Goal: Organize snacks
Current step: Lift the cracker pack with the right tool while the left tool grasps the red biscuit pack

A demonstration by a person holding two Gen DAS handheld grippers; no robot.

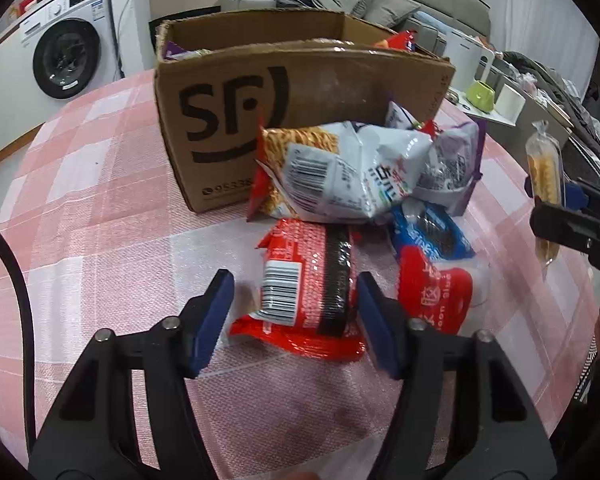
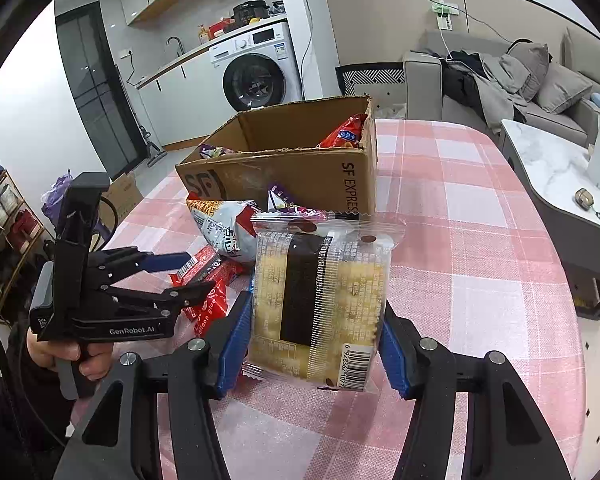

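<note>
A cardboard SF box (image 1: pixel 300 92) stands open on the pink checked table (image 1: pixel 100 200); it also shows in the right wrist view (image 2: pixel 300 168) with a red packet (image 2: pixel 346 132) inside. Snack packets are piled in front of it. My left gripper (image 1: pixel 294 320) is open, its fingers either side of a red packet (image 1: pixel 308 292) lying on the table. My right gripper (image 2: pixel 314 340) is shut on a clear-wrapped yellow cake packet (image 2: pixel 320 300), held upright above the table; this packet also shows in the left wrist view (image 1: pixel 544 176).
A white noodle-snack bag (image 1: pixel 340 176), a purple-edged packet (image 1: pixel 448 168) and a blue-and-red Oreo packet (image 1: pixel 432 256) lie by the box. A washing machine (image 2: pixel 256 72) and a sofa (image 2: pixel 520 80) stand beyond the table. A side table (image 2: pixel 552 176) is to the right.
</note>
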